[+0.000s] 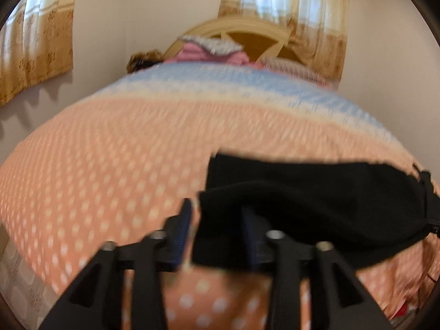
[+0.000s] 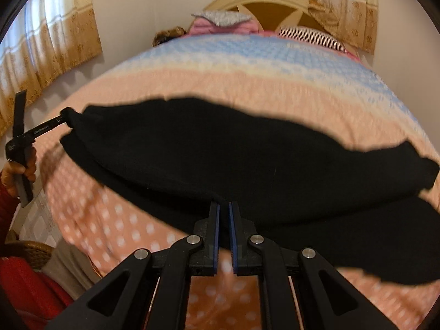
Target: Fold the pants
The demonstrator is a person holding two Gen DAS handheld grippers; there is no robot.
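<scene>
the black pants [image 2: 220, 159] hang across the middle of the right wrist frame, above the dotted orange bedspread [image 2: 115, 220]. the right claw [image 2: 224, 209], at lower centre, is clamped on the pants' lower edge. the left claw [image 1: 217, 217] stands apart, cloth draped over its right finger, not pinched.

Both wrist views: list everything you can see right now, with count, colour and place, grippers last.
pants: one, black, stretched across the near bedspread
bedspread: one, peach with white dots, blue band far
headboard: one, cream and tan, far end
pillows: several, pink, grey, striped, by the headboard
curtains: two, gold and white, left wall and behind the headboard
sleeve: one, red, left edge
left gripper: black, jaws apart, pants edge between them
right gripper: black, shut on the pants' near edge
</scene>
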